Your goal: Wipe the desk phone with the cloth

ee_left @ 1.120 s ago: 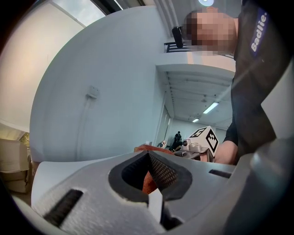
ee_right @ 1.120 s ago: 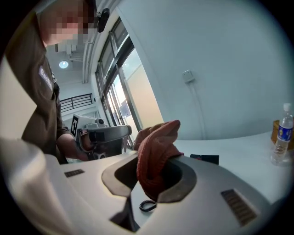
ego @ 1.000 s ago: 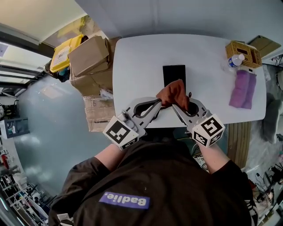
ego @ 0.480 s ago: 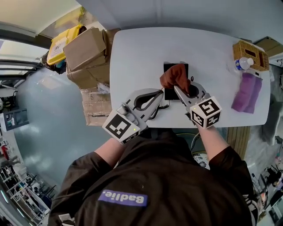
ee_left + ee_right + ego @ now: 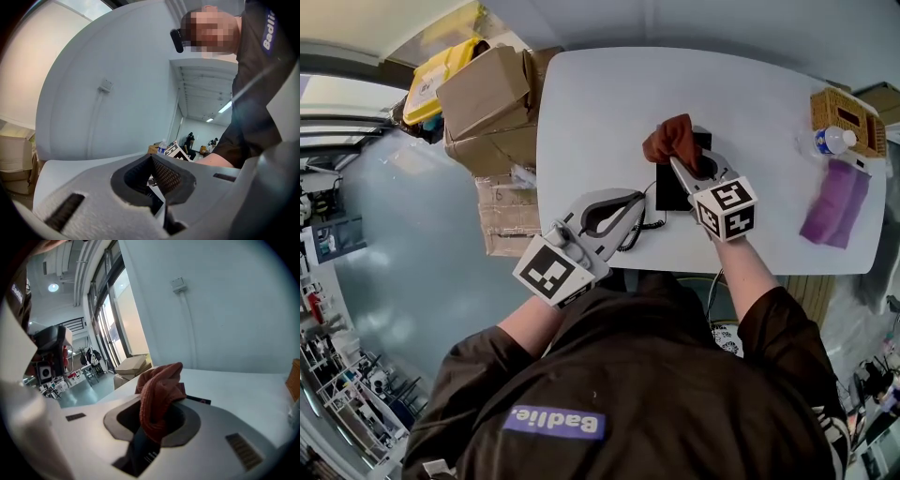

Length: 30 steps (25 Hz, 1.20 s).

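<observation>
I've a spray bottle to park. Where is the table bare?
Bare: the table left of the desk phone, toward the cardboard boxes; also between phone and purple cloth. Crowded: the right end, with wicker basket and bottle.

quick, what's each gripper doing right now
Left hand-held gripper: closed, empty.
Right hand-held gripper: closed on the cloth.
</observation>
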Available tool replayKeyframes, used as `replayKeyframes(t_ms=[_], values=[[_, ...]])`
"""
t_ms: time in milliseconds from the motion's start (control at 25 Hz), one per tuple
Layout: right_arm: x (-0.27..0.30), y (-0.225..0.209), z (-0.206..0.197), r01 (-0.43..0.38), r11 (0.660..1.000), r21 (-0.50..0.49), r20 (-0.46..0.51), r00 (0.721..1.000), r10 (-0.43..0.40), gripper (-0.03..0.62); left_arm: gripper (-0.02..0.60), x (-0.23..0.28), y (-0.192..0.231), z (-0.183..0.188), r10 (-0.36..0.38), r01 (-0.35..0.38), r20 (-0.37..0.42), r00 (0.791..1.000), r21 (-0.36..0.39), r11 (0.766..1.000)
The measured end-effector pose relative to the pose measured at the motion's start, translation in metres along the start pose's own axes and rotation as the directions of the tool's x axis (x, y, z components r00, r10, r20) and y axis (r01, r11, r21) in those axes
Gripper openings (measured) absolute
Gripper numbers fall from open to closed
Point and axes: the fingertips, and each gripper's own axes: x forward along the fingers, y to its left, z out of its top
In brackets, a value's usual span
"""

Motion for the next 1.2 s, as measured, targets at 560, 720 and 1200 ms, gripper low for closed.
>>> replayKeyframes(t_ms=[560, 720, 1200], values=[[-0.041, -0.056, -0.018, 0.125, 0.992, 0.036, 0.008, 0.992, -0.125, 0.095, 0.015, 0.006, -0.019, -0.018, -0.021, 0.02, -0.04, 0.999, -0.027, 0.999], [-0.037, -0.045, -0.022, 0.121, 0.992, 0.038, 0.001, 0.993, -0.121, 0.094, 0.015, -0.004, -0.021, -0.017, -0.012, 0.011, -0.034, 0.999, -0.029, 1.0], [-0.001, 0.028, -0.044, 0.026, 1.0, 0.013, -0.058, 0.998, -0.025, 0.095, 0.015, -0.042, -0.017, -0.029, 0.022, -0.024, -0.038, 0.999, -0.047, 0.999]])
